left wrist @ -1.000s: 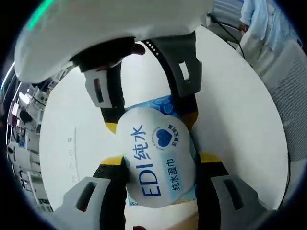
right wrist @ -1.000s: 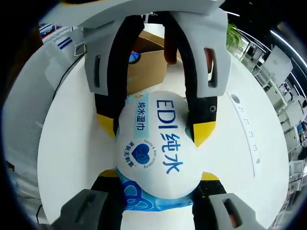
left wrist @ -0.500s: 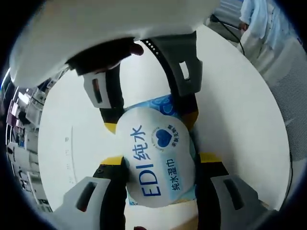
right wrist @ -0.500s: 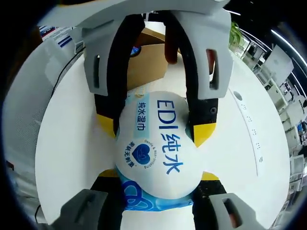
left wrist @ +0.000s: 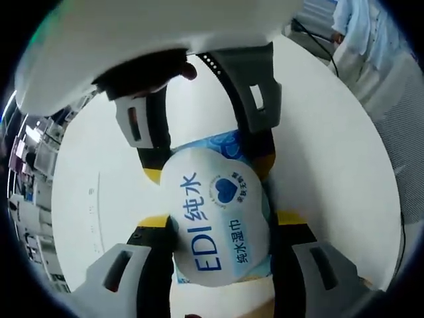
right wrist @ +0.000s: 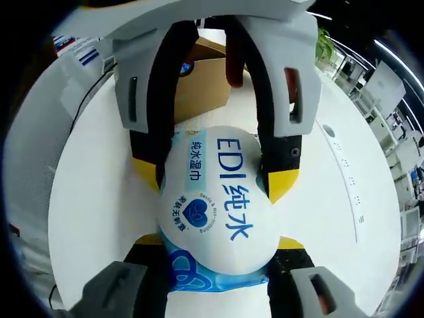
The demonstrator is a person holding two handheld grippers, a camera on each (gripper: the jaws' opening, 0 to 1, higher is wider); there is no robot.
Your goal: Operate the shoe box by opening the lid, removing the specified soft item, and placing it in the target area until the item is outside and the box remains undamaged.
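Wipes pack [left wrist: 215, 218] sat mid-frame, pinched at both ends by our left tongs [left wrist: 222, 225] and right tongs [right wrist: 215, 242] over the tabletop [right wrist: 99, 199]; box [right wrist: 199, 89] upper center. Next, we judged, came setting it down.

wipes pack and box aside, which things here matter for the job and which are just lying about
Job:
wipes pack, gripped at opposite ends by both claws
left claw
right claw
cardboard box
white table

Lying about:
cable
potted plant
person standing behind

Wipes pack [left wrist: 215, 222]: glossy soft plastic film. Shoe box [right wrist: 202, 83]: matt brown cardboard. Table [right wrist: 99, 199]: smooth white.
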